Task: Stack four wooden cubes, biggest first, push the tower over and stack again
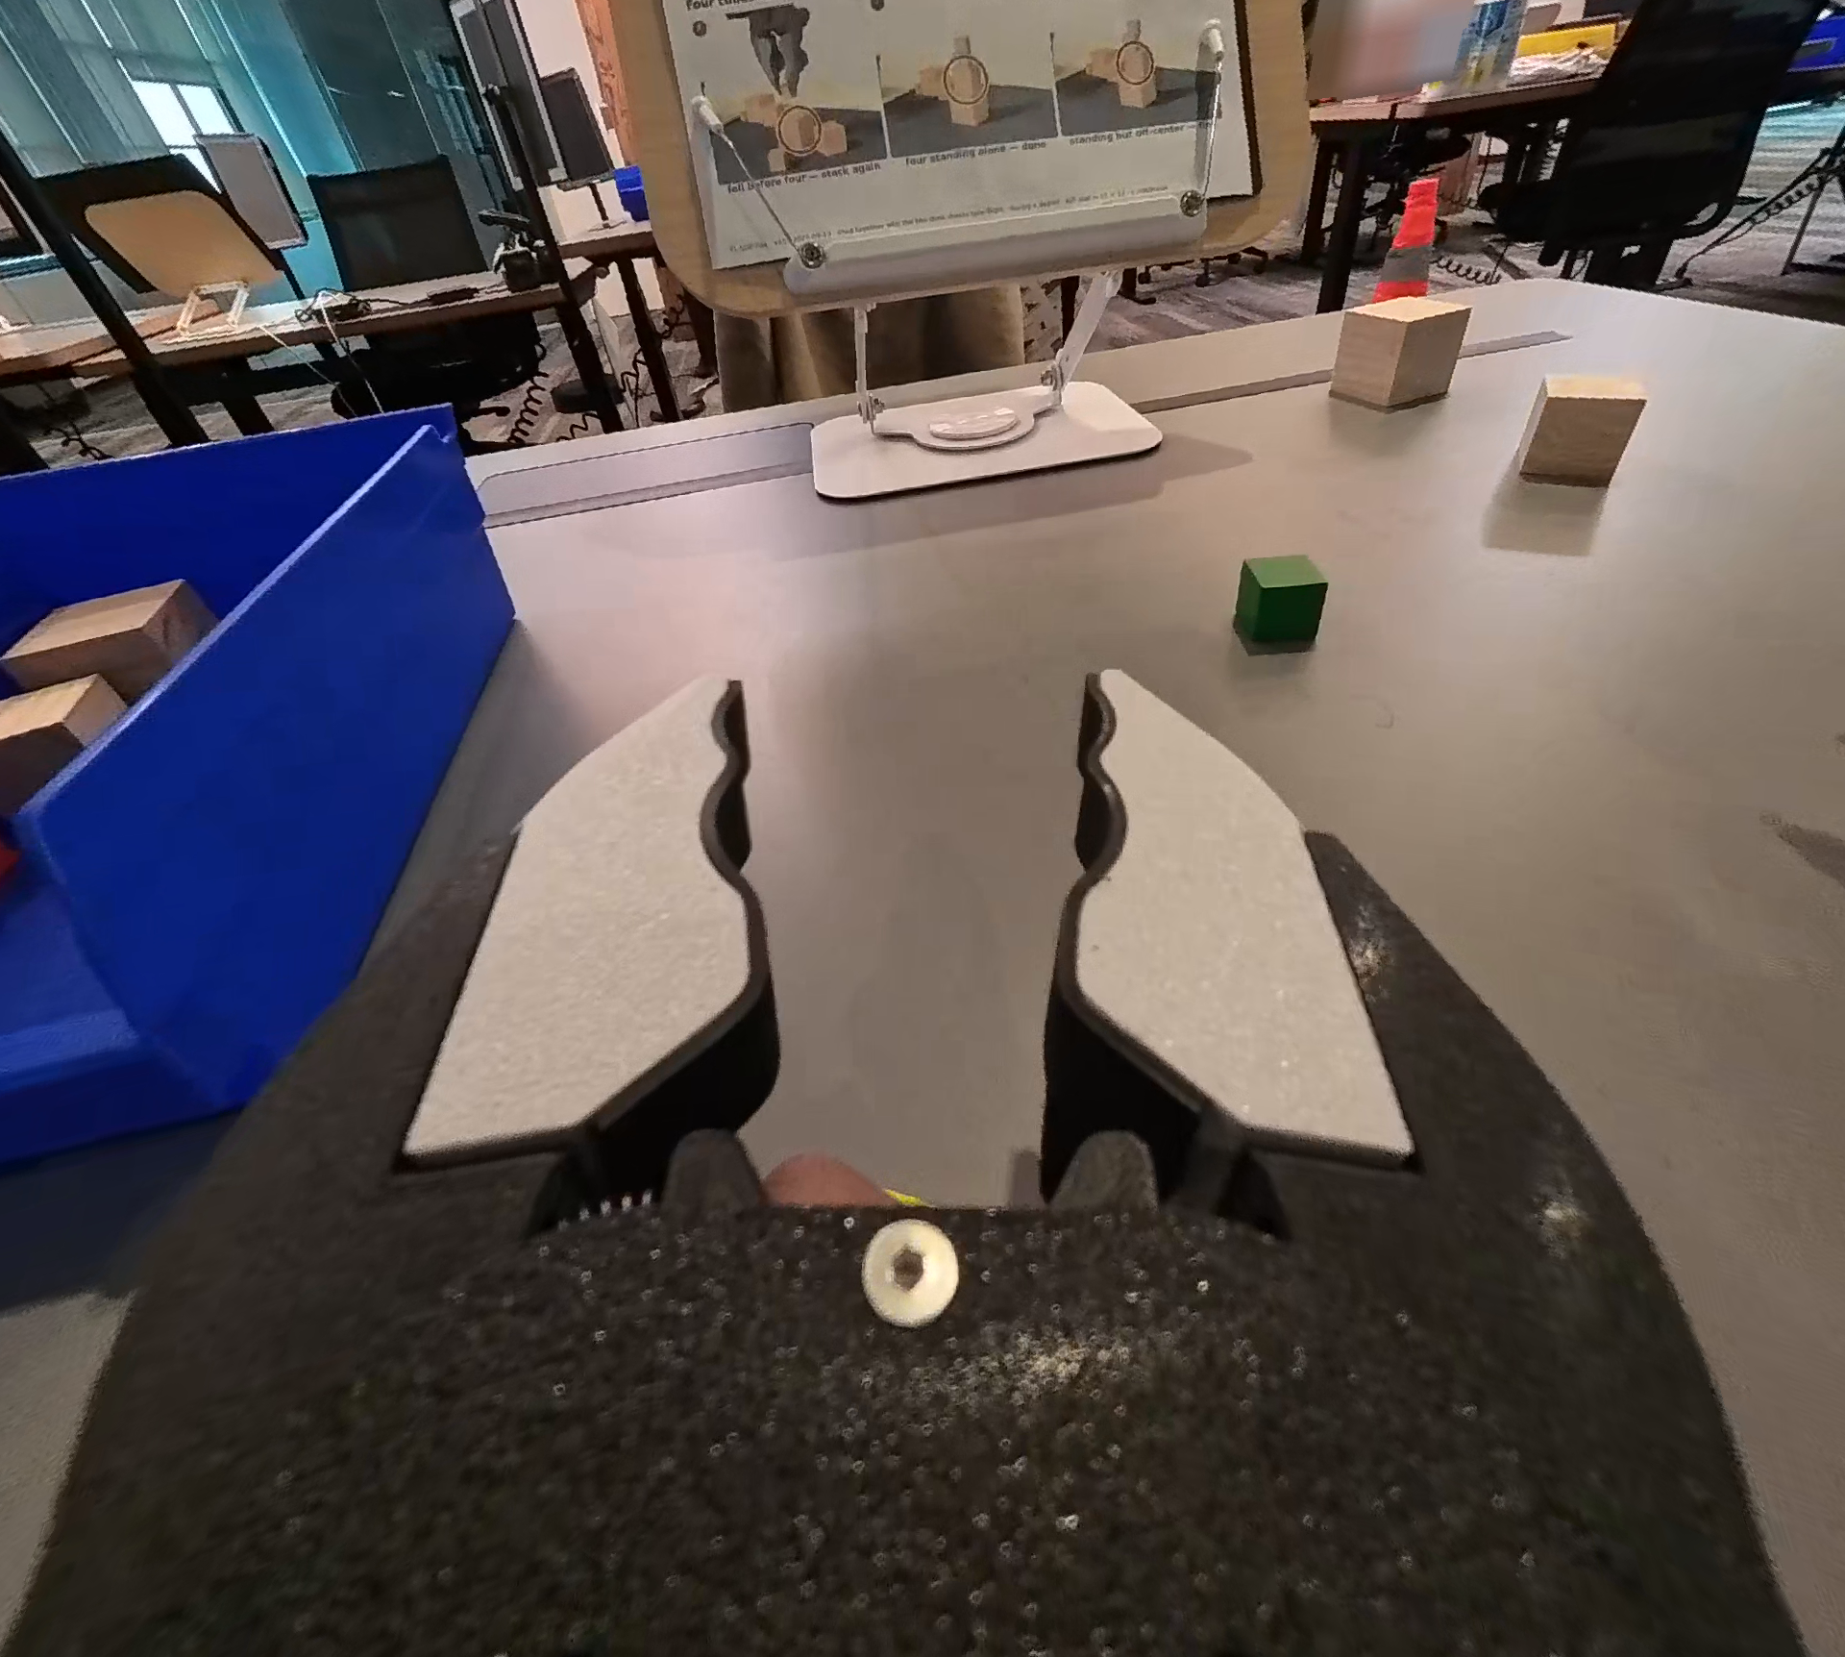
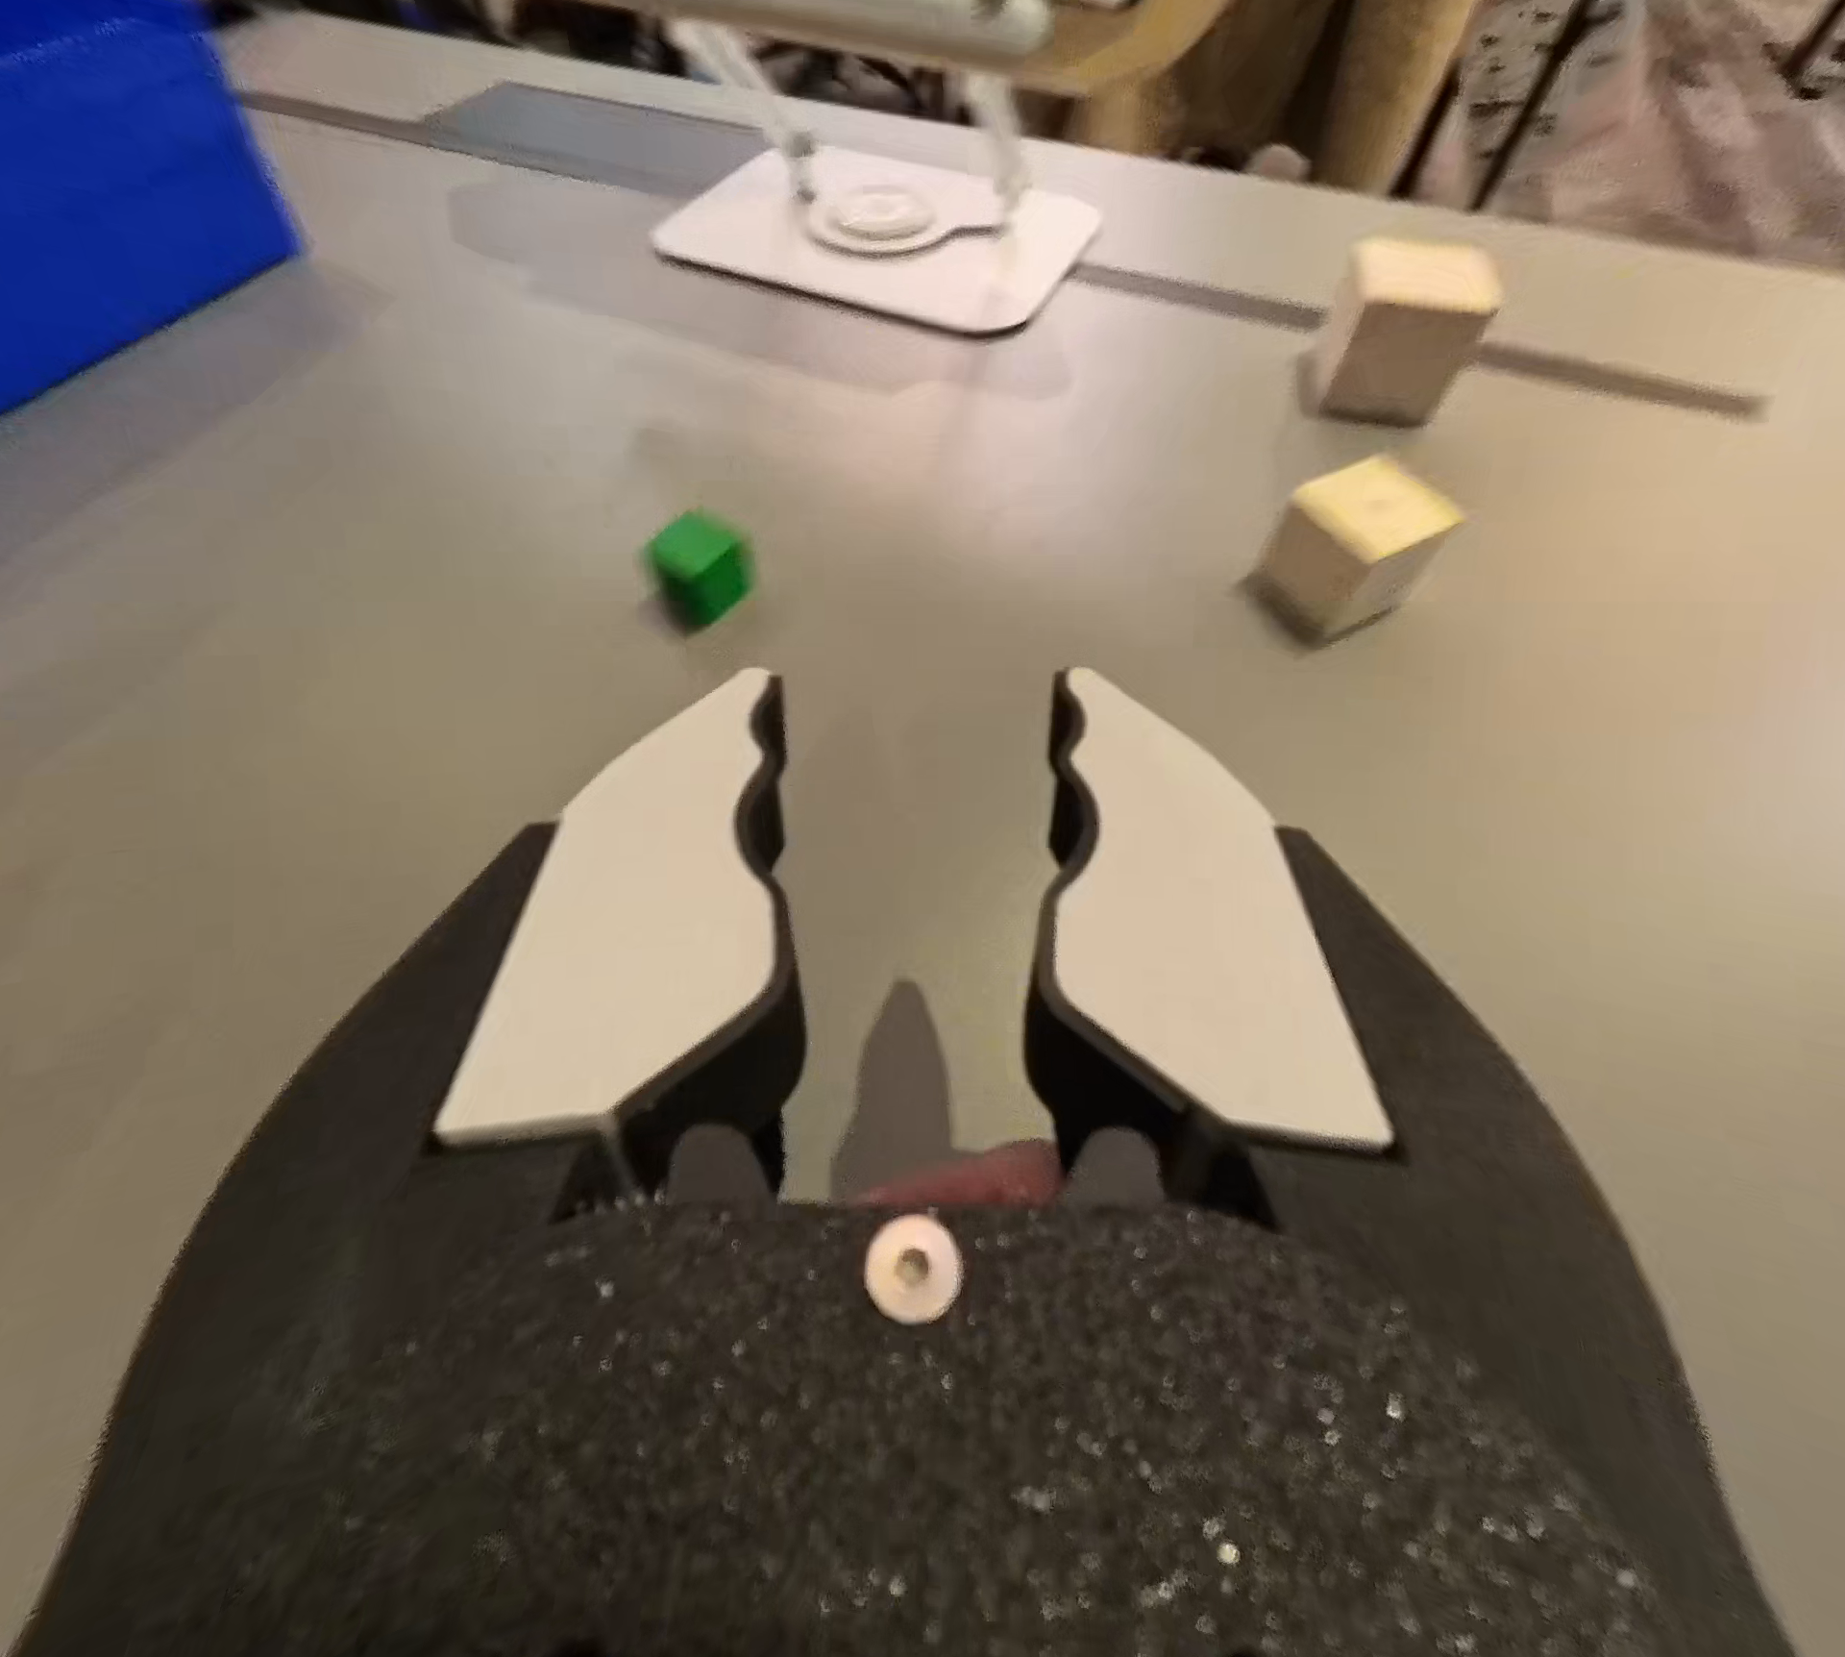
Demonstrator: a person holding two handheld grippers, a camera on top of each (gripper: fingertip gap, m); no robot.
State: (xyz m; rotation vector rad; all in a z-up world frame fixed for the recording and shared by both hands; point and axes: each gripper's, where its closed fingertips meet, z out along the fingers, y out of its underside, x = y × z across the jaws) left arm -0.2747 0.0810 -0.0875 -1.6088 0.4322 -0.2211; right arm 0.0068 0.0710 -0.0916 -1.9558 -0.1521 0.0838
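Though blurred in right wrist view, same grey tabletop [image 2: 399, 760]: green cube [image 2: 699, 568], two pale wooden cubes [image 2: 1403, 344] [image 2: 1356, 549], all apart, unstacked. Left gripper [image 1: 914, 695] and right gripper [image 2: 916, 690] both spread, empty. Blue bin [image 1: 250, 710] left, more wooden cubes [image 1: 110, 635] inside. Instruction sheet on stand [image 1: 983, 431] behind; office desks, chairs beyond.
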